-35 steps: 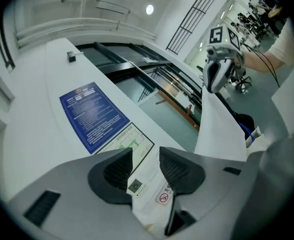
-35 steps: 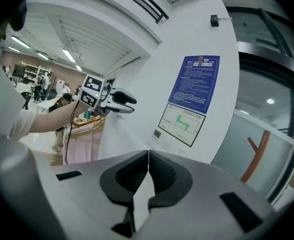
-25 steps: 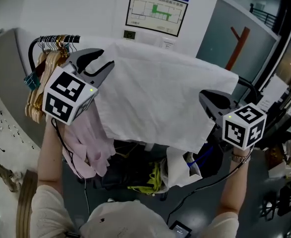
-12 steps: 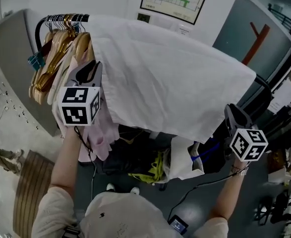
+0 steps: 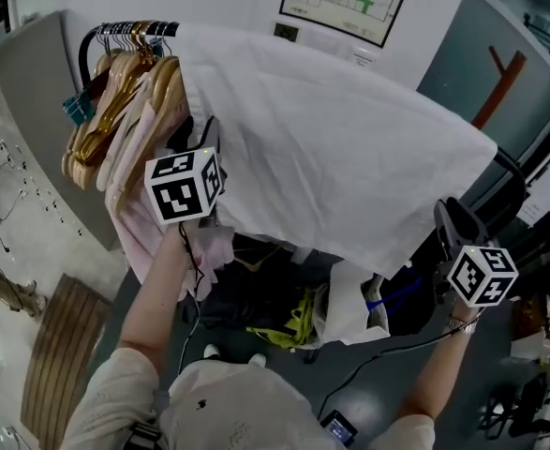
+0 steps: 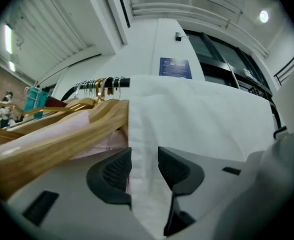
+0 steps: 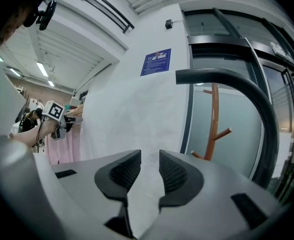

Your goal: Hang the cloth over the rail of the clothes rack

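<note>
A white cloth (image 5: 340, 148) lies draped over the black rail (image 5: 134, 29) of the clothes rack and hangs down toward me. My left gripper (image 5: 202, 137) is at the cloth's left edge, beside the wooden hangers (image 5: 115, 101). Its jaws have just been opening; the cloth's edge (image 6: 144, 134) hangs between the parted pads, unpinched. My right gripper (image 5: 448, 216) is at the cloth's lower right corner. Its jaws have also just opened. In the right gripper view the cloth (image 7: 136, 114) lies loose in the gap of that gripper (image 7: 150, 171).
Pink garments (image 5: 153, 214) hang on the hangers at the rail's left end, with a blue clip (image 5: 76, 111). The rack's curved black end bar (image 7: 247, 89) rises at the right. An orange coat stand (image 5: 497, 87) is behind it. Bags and clutter (image 5: 293, 331) sit under the rack.
My left gripper has come down from rail height to the cloth's left edge and rolled over. My right gripper has sunk and moved right, along the cloth's right edge.
</note>
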The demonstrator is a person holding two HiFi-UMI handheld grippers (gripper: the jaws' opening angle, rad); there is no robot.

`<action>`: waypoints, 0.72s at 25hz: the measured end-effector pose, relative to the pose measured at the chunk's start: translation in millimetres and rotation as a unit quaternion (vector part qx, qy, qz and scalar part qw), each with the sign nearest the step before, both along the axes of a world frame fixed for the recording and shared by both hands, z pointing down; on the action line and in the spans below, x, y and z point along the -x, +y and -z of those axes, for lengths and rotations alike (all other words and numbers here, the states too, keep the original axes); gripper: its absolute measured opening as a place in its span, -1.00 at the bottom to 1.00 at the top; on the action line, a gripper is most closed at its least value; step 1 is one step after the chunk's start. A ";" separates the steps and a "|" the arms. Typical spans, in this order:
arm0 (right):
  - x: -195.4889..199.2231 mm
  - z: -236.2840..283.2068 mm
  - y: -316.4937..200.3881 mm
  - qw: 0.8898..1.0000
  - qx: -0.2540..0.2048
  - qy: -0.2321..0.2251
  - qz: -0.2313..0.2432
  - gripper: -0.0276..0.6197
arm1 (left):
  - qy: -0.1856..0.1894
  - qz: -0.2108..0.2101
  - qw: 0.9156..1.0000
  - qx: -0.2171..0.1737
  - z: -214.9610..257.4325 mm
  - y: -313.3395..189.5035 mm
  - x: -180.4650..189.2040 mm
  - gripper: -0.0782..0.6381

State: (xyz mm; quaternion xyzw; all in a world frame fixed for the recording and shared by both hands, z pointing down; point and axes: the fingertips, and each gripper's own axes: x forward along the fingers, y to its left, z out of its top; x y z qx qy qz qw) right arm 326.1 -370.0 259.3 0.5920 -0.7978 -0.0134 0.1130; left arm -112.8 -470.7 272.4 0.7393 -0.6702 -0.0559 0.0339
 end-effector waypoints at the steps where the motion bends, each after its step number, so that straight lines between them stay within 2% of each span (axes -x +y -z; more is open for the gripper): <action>1: 0.6 -0.3 -0.6 1.000 0.002 0.004 0.003 -0.60 | 0.005 0.007 1.000 0.001 -3.3 -2.9 9.4 -0.36; 4: -3.4 2.3 -0.8 1.000 0.004 0.006 0.009 -0.60 | -0.014 -0.009 1.000 -0.011 -7.4 -9.2 18.2 -0.35; 10: -3.6 6.6 -6.1 1.000 0.002 -0.013 0.025 -0.60 | -0.027 -0.087 0.995 -0.029 3.6 -22.8 10.6 -0.35; 18: 5.6 19.9 -8.7 0.999 -0.027 -0.008 0.032 -0.60 | -0.046 -0.113 0.991 -0.061 29.5 -9.2 2.5 -0.40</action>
